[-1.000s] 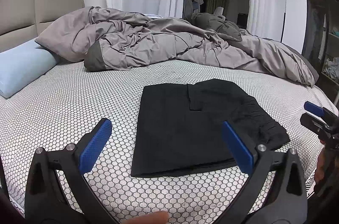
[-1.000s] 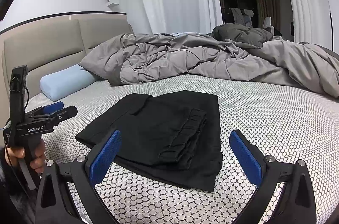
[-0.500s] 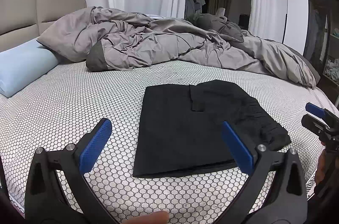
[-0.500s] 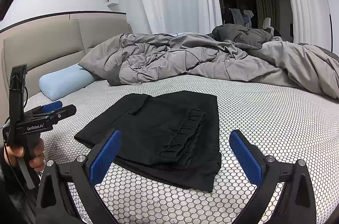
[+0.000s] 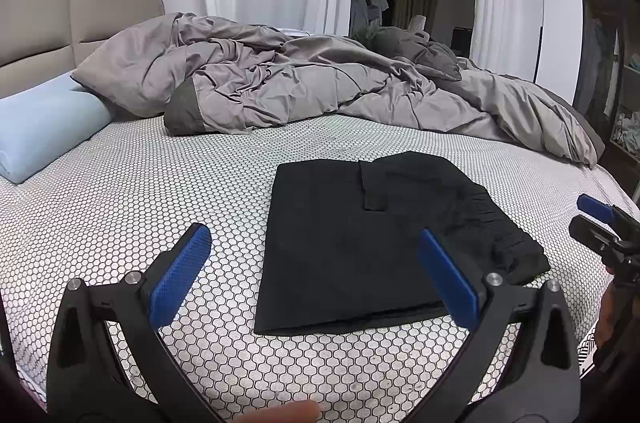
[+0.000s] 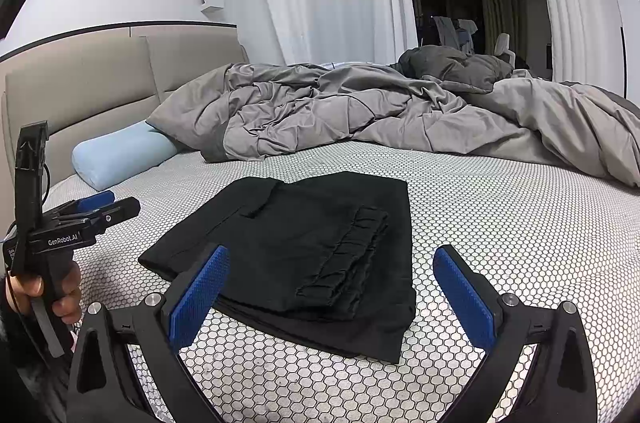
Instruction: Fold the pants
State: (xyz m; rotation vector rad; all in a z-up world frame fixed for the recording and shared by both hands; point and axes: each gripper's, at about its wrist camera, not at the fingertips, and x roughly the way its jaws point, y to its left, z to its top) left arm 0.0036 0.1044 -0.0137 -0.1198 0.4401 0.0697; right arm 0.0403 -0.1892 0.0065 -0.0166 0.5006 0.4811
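Black pants point(image 5: 360, 247) laid folded on the bed point(image 5: 120, 207), left gripper point(image 5: 316, 275) and right gripper point(image 6: 332, 287) held above it, fingers spread wide, nothing held

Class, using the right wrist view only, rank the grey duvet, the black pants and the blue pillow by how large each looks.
1. Duvet, spanning most of the bed's width.
2. Pants, though they lie nearer the camera, which enlarges them.
3. Pillow, clearly the smallest, with one end tucked under the duvet.
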